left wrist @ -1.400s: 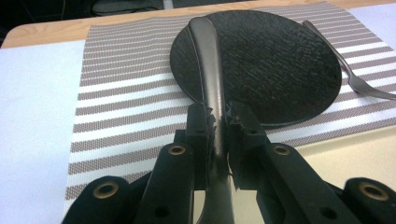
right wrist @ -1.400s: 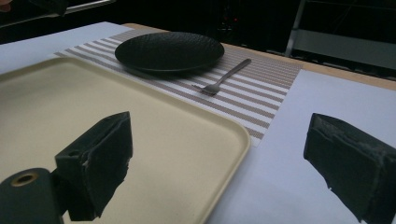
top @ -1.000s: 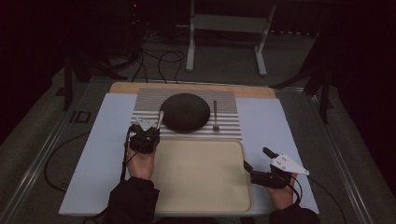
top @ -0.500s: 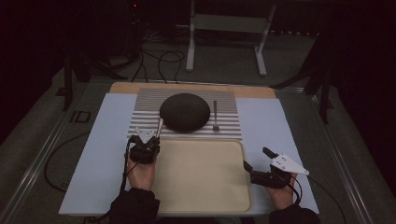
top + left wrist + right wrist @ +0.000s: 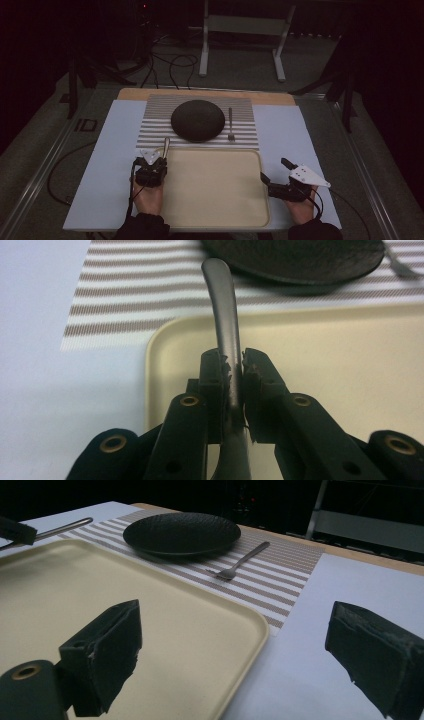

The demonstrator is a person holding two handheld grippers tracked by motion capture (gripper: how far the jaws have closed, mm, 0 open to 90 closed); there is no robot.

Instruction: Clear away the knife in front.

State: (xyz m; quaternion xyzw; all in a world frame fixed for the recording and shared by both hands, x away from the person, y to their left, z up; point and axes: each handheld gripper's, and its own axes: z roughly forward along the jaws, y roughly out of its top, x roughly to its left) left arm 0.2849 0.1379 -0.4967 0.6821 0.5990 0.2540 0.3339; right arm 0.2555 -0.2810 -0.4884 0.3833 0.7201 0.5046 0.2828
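My left gripper (image 5: 158, 159) is shut on a grey metal utensil (image 5: 165, 145) at the far left corner of the cream tray (image 5: 215, 150). In the left gripper view the jaws (image 5: 235, 365) pinch the utensil's shaft, and its handle (image 5: 222, 305) reaches forward over the tray rim (image 5: 165, 335) toward the striped mat. My right gripper (image 5: 274, 170) rests open at the tray's right edge. Its jaws (image 5: 240, 645) stand wide apart, straddling the tray's corner (image 5: 250, 625) with nothing gripped.
A black plate (image 5: 197, 120) sits on the striped placemat (image 5: 150, 132), with a fork (image 5: 231, 124) to its right. A pale blue cloth (image 5: 107, 165) covers the table. Cables and a metal stand (image 5: 240, 25) lie on the floor beyond the far edge.
My left gripper has drawn back from beside the plate toward the person, carrying the utensil to the tray's far left corner. The right gripper has not moved.
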